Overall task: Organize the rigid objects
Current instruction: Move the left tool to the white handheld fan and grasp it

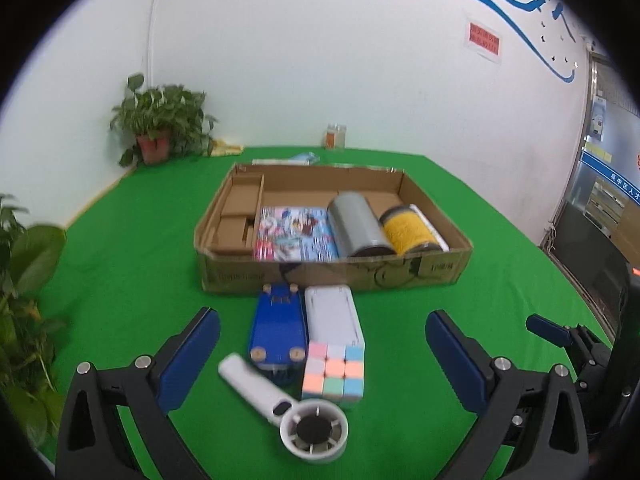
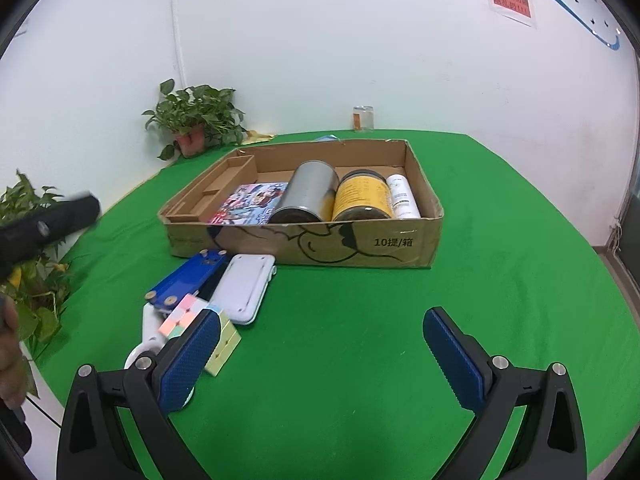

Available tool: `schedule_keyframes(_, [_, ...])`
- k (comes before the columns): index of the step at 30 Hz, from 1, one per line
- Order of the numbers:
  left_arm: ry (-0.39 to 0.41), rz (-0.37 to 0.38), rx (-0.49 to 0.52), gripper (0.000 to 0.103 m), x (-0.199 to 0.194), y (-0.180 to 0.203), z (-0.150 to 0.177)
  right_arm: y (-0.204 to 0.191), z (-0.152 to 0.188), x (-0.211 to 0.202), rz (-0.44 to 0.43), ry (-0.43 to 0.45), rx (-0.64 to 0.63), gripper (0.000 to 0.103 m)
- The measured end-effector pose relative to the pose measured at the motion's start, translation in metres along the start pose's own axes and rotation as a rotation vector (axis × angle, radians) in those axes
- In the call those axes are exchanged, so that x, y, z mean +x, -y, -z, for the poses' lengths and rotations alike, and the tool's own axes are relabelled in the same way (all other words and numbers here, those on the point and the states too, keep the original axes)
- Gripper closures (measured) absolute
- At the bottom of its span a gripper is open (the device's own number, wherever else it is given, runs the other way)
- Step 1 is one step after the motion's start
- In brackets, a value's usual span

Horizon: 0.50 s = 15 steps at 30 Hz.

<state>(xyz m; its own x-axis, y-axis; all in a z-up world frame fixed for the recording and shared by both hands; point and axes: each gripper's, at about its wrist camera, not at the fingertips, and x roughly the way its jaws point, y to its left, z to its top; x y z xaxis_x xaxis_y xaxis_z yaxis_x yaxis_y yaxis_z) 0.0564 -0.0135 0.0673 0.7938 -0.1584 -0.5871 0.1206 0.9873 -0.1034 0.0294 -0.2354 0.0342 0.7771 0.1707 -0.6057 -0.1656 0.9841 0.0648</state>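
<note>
A shallow cardboard box (image 1: 332, 276) (image 2: 400, 246) sits mid-table, holding a colourful booklet (image 1: 294, 232) (image 2: 250, 202), a grey can (image 1: 358, 224) (image 2: 306, 198), a yellow jar (image 1: 410, 230) (image 2: 362, 196) and a white bottle (image 2: 402, 196). In front of it lie a blue case (image 1: 276, 326) (image 2: 188, 280), a white case (image 1: 334, 316) (image 2: 246, 290), a pastel puzzle cube (image 1: 334, 370) (image 2: 188, 316) and a white handheld fan (image 1: 292, 416) (image 2: 146, 340). My left gripper (image 1: 322, 340) stands open, hovering over these loose items. My right gripper (image 2: 322, 340) is open over bare cloth, right of the cube.
Green cloth (image 1: 460, 288) (image 2: 480, 280) covers the table. A potted plant (image 1: 160, 128) (image 2: 194, 120) stands at the far left corner, a glass jar (image 1: 335, 136) (image 2: 363, 118) by the back wall. Leaves (image 1: 24, 280) crowd the left edge. A person's hand (image 2: 8, 356) is at far left.
</note>
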Motion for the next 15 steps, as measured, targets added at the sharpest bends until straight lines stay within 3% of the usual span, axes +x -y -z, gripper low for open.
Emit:
schedule_keyframes(7, [-0.123,0.007,-0.116,0.001,0.019,-0.036,0.042,-0.017,0.035,0.002,-0.172,-0.068,-0.061,0.001])
schedule_keyframes(13, [-0.238,0.153,-0.273,0.003,0.047,-0.062,0.069,-0.048,0.056,0.014,-0.34,-0.116,-0.138,0.004])
schedule_keyframes(15, [-0.269,0.183,-0.316,0.012,0.058,-0.067,0.077,-0.061,0.062,0.02,-0.354,-0.131,-0.189,0.007])
